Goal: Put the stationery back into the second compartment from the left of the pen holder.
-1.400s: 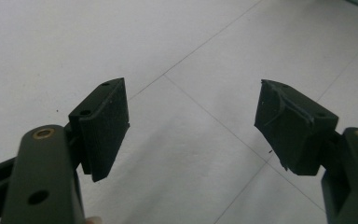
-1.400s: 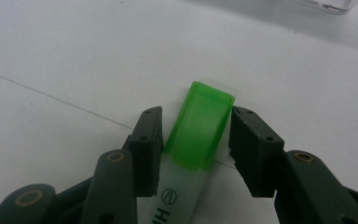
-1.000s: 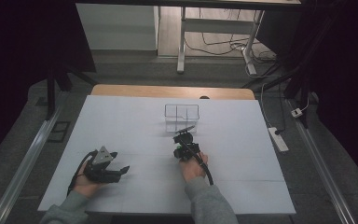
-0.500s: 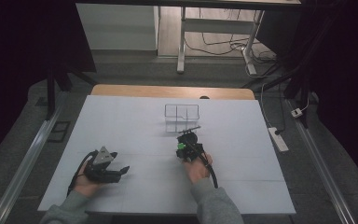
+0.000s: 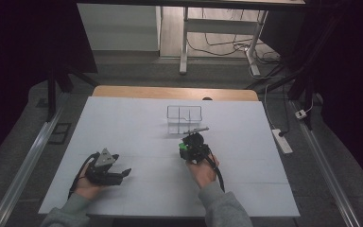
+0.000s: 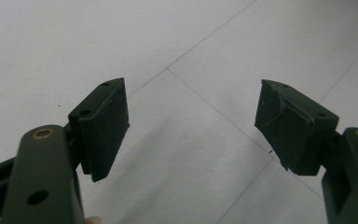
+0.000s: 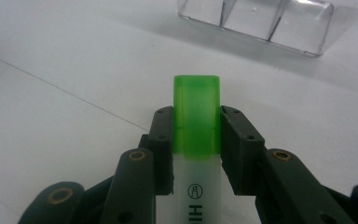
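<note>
I am gripping the green-capped highlighter (image 7: 196,126) in my right tool (image 7: 196,140), keeping it level while aiming for the clear organizer (image 7: 270,21); my left tool (image 6: 191,126) is resting open.

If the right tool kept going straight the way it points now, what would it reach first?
Probably the clear divided organizer, which stands ahead of the right tool and the green-capped highlighter it grips. Bare white table lies between; depth is unclear.
</note>
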Demonstrator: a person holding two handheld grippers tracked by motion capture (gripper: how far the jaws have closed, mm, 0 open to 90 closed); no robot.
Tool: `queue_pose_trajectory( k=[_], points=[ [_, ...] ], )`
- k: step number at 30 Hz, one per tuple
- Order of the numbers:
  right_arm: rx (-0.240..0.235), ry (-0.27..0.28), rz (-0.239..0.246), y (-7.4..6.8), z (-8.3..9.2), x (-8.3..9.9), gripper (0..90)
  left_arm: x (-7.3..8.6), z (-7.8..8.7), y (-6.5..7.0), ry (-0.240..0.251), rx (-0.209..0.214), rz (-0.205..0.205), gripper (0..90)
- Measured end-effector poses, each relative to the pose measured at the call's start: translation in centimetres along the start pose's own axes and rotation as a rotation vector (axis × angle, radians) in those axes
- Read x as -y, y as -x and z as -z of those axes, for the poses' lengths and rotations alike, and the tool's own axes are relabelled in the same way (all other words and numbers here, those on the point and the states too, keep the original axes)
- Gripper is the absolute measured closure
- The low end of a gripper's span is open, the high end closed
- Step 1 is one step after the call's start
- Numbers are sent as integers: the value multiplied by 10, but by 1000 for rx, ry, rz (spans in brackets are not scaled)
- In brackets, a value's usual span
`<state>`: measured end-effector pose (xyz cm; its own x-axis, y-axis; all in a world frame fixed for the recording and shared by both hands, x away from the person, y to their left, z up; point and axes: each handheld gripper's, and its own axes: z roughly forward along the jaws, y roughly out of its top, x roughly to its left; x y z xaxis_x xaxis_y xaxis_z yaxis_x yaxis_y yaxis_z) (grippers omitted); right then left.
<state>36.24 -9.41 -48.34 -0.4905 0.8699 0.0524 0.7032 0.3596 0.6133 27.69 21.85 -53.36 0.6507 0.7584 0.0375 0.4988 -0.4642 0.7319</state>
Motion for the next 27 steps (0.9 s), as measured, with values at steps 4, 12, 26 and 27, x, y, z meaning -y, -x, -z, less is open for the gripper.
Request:
queue_pose_trajectory(
  k=[4,12,26,27],
  points=[
    [-27,16,18,3,2,1,675,0,0,1,-4,-3,-1,256],
    [-179,69,49,19,9,5,675,1,1,0,-8,-10,3,256],
    [-294,225,96,33,24,0,675,2,0,0,-15,-21,2,257],
    [-309,252,108,34,26,-1,675,2,0,0,-15,-21,2,257]
  ],
)
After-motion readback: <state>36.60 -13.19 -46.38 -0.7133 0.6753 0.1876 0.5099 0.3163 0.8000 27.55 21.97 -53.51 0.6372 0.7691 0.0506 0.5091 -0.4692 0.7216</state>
